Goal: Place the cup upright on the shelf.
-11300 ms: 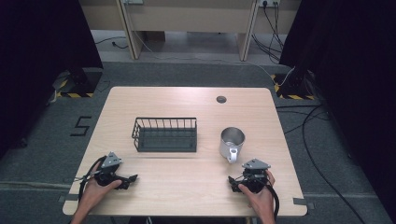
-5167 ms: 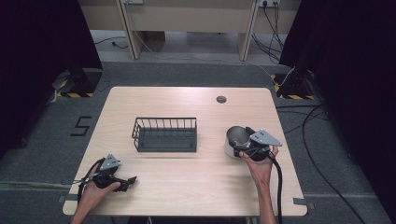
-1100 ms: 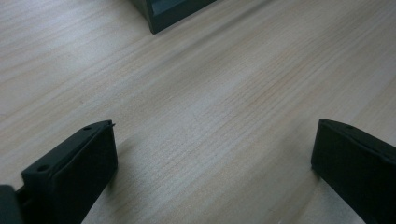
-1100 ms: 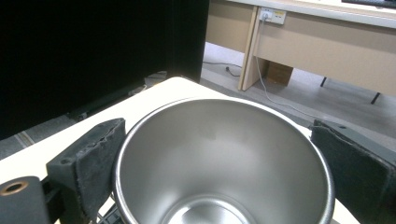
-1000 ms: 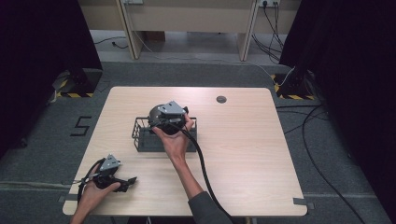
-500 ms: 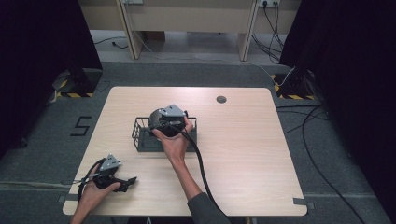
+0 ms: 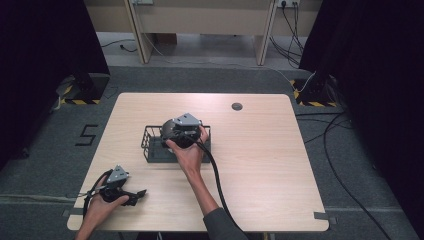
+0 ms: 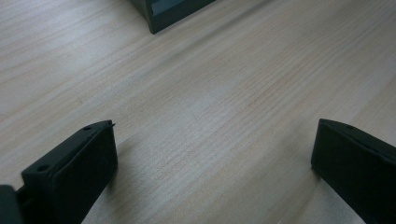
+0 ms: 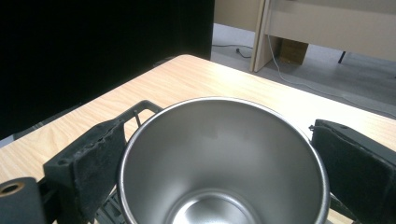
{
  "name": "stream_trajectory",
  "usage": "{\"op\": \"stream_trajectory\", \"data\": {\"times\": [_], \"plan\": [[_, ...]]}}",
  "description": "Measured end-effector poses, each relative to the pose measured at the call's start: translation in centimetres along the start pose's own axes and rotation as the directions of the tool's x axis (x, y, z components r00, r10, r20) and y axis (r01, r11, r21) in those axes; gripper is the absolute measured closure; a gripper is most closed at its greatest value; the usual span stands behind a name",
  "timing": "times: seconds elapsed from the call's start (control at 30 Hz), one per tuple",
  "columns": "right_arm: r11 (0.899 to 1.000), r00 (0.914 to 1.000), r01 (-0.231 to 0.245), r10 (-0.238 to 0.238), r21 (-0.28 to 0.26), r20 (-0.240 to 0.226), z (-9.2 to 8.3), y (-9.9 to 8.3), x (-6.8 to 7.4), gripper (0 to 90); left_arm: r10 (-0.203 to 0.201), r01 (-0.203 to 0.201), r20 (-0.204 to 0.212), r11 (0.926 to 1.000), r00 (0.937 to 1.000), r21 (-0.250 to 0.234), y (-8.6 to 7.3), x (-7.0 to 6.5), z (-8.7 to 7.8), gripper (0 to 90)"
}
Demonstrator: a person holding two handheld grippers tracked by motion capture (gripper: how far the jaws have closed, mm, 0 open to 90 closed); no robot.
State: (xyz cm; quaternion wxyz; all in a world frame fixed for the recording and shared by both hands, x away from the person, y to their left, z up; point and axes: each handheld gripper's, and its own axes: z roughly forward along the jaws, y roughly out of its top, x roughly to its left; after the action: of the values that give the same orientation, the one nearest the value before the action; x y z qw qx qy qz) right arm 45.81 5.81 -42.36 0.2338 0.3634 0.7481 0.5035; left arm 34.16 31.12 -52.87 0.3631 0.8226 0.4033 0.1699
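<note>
Cup (image 9: 219, 158) now over basket (image 7: 150, 150), table (image 7: 280, 165)

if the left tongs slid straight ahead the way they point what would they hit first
Probably the basket: bare table lies between the open left tongs and its corner at the top of the left gripper view, slightly left of centre, so they might just miss.

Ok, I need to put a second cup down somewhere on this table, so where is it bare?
The table is bare right of the wire basket up to the right edge, around the small dark disc. The basket middle is crowded: the right hand-held gripper holds the steel cup there.
</note>
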Motion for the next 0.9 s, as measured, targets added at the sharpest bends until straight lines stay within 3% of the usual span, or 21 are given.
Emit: {"op": "stream_trajectory", "data": {"times": [0.23, 0.3, 0.33, 0.37, 0.47, 0.53, 0.6, 0.9], "plan": [[1.0, 1.0, -0.003, 0.003, -0.006, -0.008, -0.2, 0.2, 0.0, 5.7, -0.001, 0.001, 0.001, 1.0, 1.0, 0.0, 0.0, 0.0, 0.0, 0.0], [0.998, 1.0, -0.003, 0.003, -0.064, 0.004, -0.7, 0.3, 0.1, 10.2, 0.0, 0.0, 0.0, 1.0, 1.0, 0.0, 0.0, 0.0, 0.0, 0.0], [0.996, 0.9999, 0.013, -0.013, -0.086, 0.001, -0.9, 0.6, 0.2, 16.8, 0.0, 0.0, 0.0, 1.0, 1.0, 0.0, 0.0, 0.0, 0.0, 0.0], [0.994, 0.9997, 0.026, -0.026, -0.102, -0.002, -1.2, 0.9, 0.3, 18.0, -0.001, 0.001, 0.0, 1.0, 1.0, 0.001, 0.0, 0.0, 0.0, 0.0], [0.994, 0.9993, 0.036, -0.037, -0.106, 0.0, -1.7, 1.8, 0.5, 11.6, -0.001, 0.001, 0.001, 1.0, 1.0, 0.001, 0.0, 0.0, 0.0, 0.0], [0.993, 0.9993, 0.037, -0.037, -0.114, 0.001, -2.1, 2.1, 0.5, 16.0, -0.001, 0.001, 0.001, 1.0, 1.0, 0.001, 0.0, 0.0, 0.0, 0.0], [0.992, 0.9994, 0.035, -0.035, -0.118, -0.001, -2.3, 2.2, 0.4, 13.1, 0.0, 0.0, 0.001, 1.0, 1.0, 0.001, 0.0, 0.0, 0.0, 0.0], [0.992, 0.9991, 0.022, -0.026, -0.127, -0.034, -4.3, 1.7, -0.6, 15.0, -0.001, 0.001, 0.001, 1.0, 1.0, 0.001, 0.0, 0.0, 0.0, 0.0]]}}
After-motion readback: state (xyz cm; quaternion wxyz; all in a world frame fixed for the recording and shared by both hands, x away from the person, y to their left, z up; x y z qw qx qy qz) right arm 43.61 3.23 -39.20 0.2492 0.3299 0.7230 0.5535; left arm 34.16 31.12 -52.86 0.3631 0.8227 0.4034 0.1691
